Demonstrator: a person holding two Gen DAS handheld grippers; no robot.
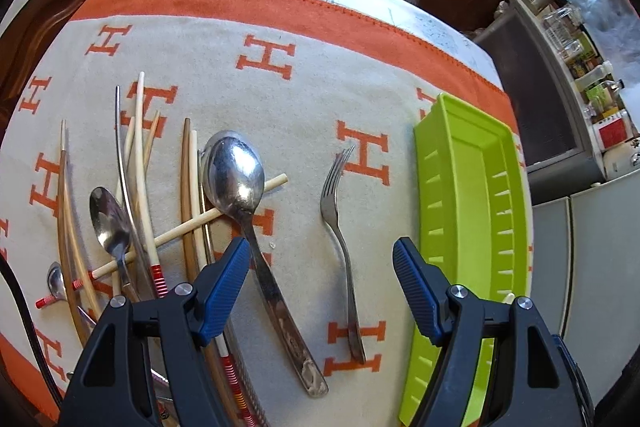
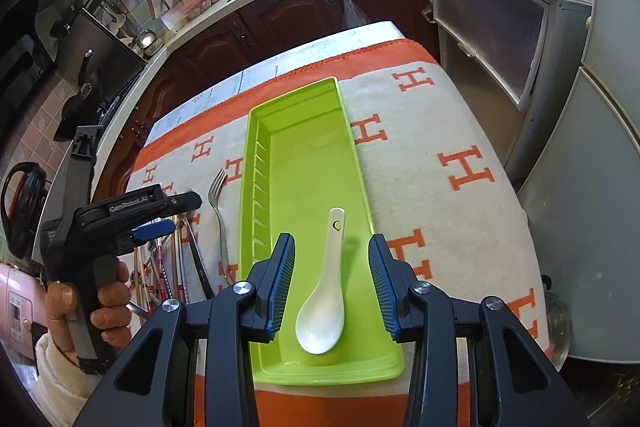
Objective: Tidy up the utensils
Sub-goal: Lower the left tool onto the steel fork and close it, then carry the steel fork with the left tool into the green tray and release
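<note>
Plainly, the left tongs (image 1: 320, 291) stand wide apart and hold nothing, hovering steeply over the steel utensils with the handle of the large metal spoon (image 1: 256, 223) just inside the left pad and the fork (image 1: 340, 239) lying between the two pads, neither of them touched. The right tongs (image 2: 332, 287) are parted to a middling gap and likewise grip nothing; they hang above the near end of the green tray (image 2: 360, 155), and the white ceramic spoon (image 2: 326, 291) lies loose on the tray floor between the pads, handle pointing away. The fork looks light, thin, stiff and slick, so it would likely slide or twist if pinched near the tines; a hold across the flatter, wider stretch of its handle seems safest, with the ribbed pads closing square on it. The large spoon is probably heavier at the bowl and would tip unless taken near the neck. The ceramic spoon is the fragile one and should not be dropped or knocked. Farther to the left lies a tangle of chopsticks (image 1: 140, 155), crossed over a smaller spoon (image 1: 110, 223), all on the patterned cloth (image 1: 280, 99) covering the surface; these are light and will roll. The tray sits just right of the fork, well within reach, and holds only the ceramic spoon so far as can be seen.
</note>
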